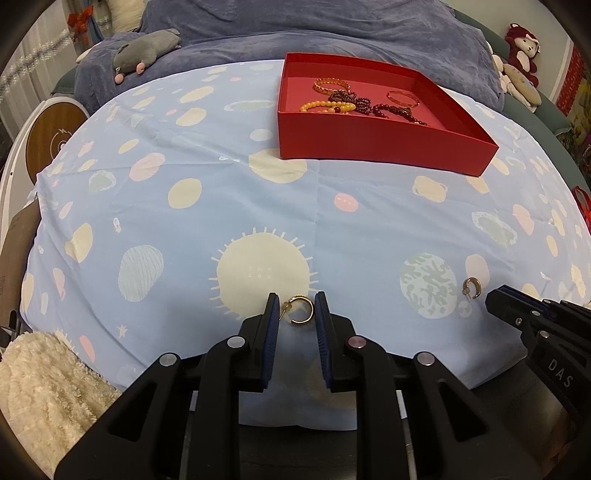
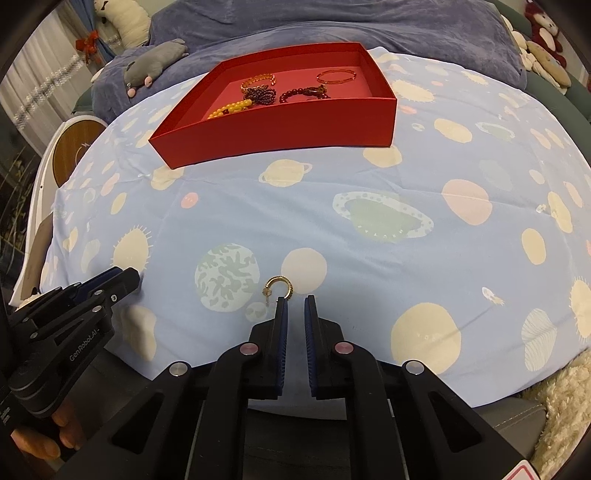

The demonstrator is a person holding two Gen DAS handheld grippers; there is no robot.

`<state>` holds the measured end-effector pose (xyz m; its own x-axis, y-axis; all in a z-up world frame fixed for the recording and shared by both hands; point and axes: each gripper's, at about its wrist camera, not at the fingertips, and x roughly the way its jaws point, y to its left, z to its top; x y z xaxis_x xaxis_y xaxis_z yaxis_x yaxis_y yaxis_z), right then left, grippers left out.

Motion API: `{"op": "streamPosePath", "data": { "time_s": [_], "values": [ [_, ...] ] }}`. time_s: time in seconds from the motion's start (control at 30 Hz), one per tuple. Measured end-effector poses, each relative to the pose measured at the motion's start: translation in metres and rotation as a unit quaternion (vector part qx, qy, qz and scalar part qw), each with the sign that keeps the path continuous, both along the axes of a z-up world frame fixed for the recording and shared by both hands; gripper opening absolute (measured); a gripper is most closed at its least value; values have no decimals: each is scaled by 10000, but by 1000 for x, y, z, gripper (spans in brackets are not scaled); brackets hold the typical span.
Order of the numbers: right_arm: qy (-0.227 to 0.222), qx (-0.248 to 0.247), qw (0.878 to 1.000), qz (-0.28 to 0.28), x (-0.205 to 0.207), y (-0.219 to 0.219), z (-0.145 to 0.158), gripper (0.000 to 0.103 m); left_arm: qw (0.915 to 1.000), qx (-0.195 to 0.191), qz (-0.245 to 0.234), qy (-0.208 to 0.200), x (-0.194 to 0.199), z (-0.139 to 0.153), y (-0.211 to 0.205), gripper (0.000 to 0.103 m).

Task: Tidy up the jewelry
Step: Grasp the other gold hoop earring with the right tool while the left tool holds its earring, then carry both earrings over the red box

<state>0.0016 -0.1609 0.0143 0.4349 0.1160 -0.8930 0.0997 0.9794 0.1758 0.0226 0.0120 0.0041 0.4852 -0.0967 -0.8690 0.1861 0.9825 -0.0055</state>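
Left hand-held gripper point(image 1: 295, 306) sits low over the sheet point(image 1: 184, 221), jaws partly open with a gold hoop earring point(image 1: 300, 311) lying between the fingertips; the pads flank it closely, but actual contact cannot be confirmed. Right hand-held gripper point(image 2: 294, 308) has its jaws narrowly open and empty. A second hoop earring point(image 2: 277, 288) lies on the sheet just ahead of its left fingertip, outside the gap. This second earring also shows in the left wrist view, beside a green planet print point(image 1: 428, 285).

Both earrings lie on the near part of the sheet, well apart from the red box point(image 1: 384, 144), which stands farther back. Inside the box lie several bead bracelets: yellow point(image 1: 325, 107), dark red point(image 1: 380, 109), amber point(image 1: 331, 85), and a thin orange bangle point(image 1: 403, 98).

Surroundings: a blue-grey blanket point(image 1: 314, 22) behind the box, a grey plush toy point(image 1: 144, 51) at far left, stuffed animals point(image 1: 521, 48) at far right, and a cream fleece point(image 1: 48, 387) at the near edge.
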Motion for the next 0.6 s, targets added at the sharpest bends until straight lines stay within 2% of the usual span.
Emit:
{"op": "streamPosePath", "data": {
  "time_s": [0.03,0.1,0.17,0.2,0.33,0.4,0.43,0.6],
  "values": [
    [-8,36,10000,-24,0,-1,0,9,10000,-7,11,5,0,0,1,19],
    [-6,142,9999,-81,2,-2,0,18,10000,-19,27,19,1,-1,1,19],
    [-47,130,9999,-66,5,2,2,35,10000,-35,34,29,1,0,1,19],
    [-76,108,9999,-38,8,5,2,36,10000,-34,27,27,1,0,1,19],
    [2,-101,9999,102,19,18,-5,35,10000,-45,50,63,1,0,3,19],
    [-37,-236,9996,174,18,21,-7,26,9999,-58,61,75,2,0,3,19],
    [-24,-307,9993,228,17,22,-8,18,9999,-70,58,65,2,1,3,19],
    [-74,-347,9991,234,14,19,-5,18,9999,-104,21,82,4,2,-1,19]
  ]
}}
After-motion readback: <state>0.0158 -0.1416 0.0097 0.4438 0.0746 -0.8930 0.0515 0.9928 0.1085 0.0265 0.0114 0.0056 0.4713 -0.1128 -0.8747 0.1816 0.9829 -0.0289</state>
